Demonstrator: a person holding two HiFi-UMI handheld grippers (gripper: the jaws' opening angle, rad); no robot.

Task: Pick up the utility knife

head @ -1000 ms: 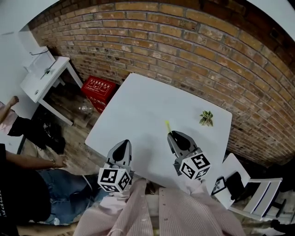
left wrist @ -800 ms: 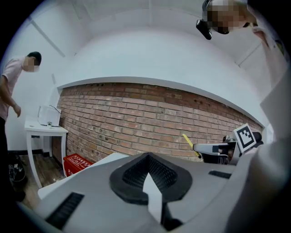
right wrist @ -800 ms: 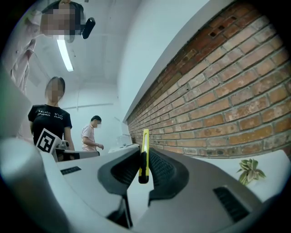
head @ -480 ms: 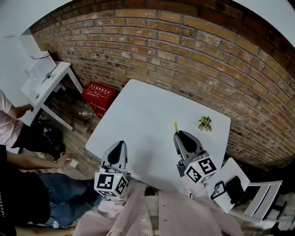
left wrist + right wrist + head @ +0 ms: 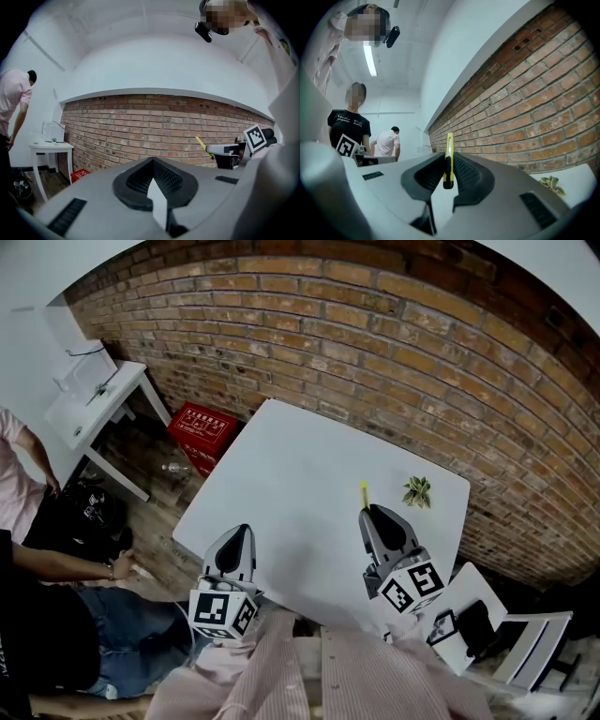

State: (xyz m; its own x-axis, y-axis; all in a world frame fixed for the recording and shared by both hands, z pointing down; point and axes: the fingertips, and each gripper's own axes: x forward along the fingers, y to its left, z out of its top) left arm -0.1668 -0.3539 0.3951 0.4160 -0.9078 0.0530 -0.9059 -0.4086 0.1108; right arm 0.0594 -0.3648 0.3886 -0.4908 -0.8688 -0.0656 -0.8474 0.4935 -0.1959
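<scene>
Between the black pads of the right gripper [image 5: 448,158] sits a yellow utility knife [image 5: 449,144], clamped edge-on, with its slim yellow end reaching out past the jaw tips. From the head view, the right gripper [image 5: 377,517] is over the near right part of a white table [image 5: 291,465]. The knife [image 5: 364,493] points away from the person toward the brick wall [image 5: 375,334]. A small green plant sprig [image 5: 417,490] lies on the table just beyond and to the right of the knife tip, apart from it. The same sprig [image 5: 551,184] shows low at the right in the right gripper view.

The left gripper [image 5: 236,542] is over the table's near left edge, well apart from the right one. Its jaws are pressed together with nothing between them, as the left gripper view [image 5: 152,171] shows. That view also catches the right gripper [image 5: 229,152] side-on, with the knife [image 5: 200,142] slanting up from it.

Beyond the table, a red crate [image 5: 203,423] sits on the floor by the wall. A small white side table [image 5: 94,404] is to the left of it.
</scene>
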